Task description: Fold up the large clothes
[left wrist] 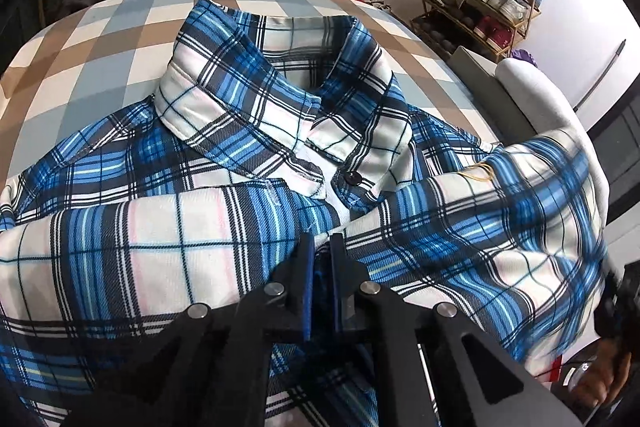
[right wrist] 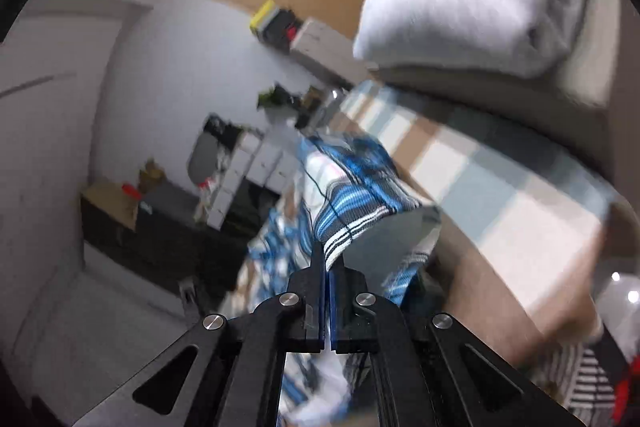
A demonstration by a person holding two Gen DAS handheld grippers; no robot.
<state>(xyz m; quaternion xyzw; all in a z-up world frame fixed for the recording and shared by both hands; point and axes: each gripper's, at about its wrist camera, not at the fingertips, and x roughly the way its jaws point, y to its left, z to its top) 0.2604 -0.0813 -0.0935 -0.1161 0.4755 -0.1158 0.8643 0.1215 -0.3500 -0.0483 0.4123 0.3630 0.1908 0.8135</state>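
The plaid shirt (left wrist: 280,131), spread across the checkered bed (left wrist: 100,39), is pinched by both left tongs (left wrist: 320,247) and right tongs (right wrist: 329,259); thin grips could be lost, collapsing the fold.

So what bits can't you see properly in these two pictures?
- Left wrist view: the shirt's lower half is cut off by the bottom edge and hidden behind the left gripper.
- Left wrist view: the shoes on the rack are too small to tell apart.
- Right wrist view: the shirt and checked bedcover are smeared by blur; how much cloth the right gripper pinches is unclear.
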